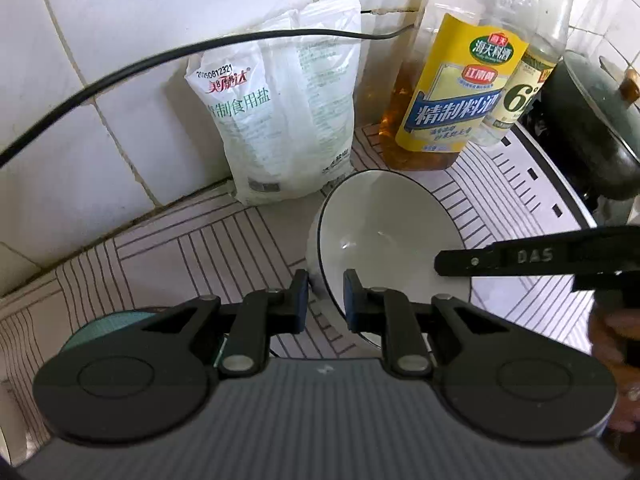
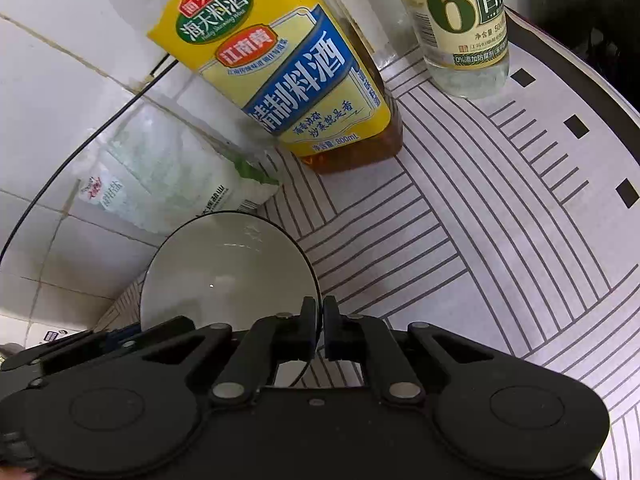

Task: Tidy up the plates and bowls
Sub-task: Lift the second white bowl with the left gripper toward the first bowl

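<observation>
Your right gripper (image 2: 319, 320) is pinching the rim of the white bowl (image 2: 228, 268), fingers pressed nearly together on the dark-edged lip at lower centre of the right wrist view. You're holding the bowl tilted over the striped counter mat (image 2: 480, 240). Your left gripper (image 1: 326, 300) is sitting at the bowl's (image 1: 384, 232) near rim in the centre of the left wrist view, fingers spread to either side of the edge, not gripping. Behind, a salt bag (image 1: 280, 120) and cooking wine bottle (image 1: 452, 92) are standing against the tiled wall (image 1: 100, 40).
</observation>
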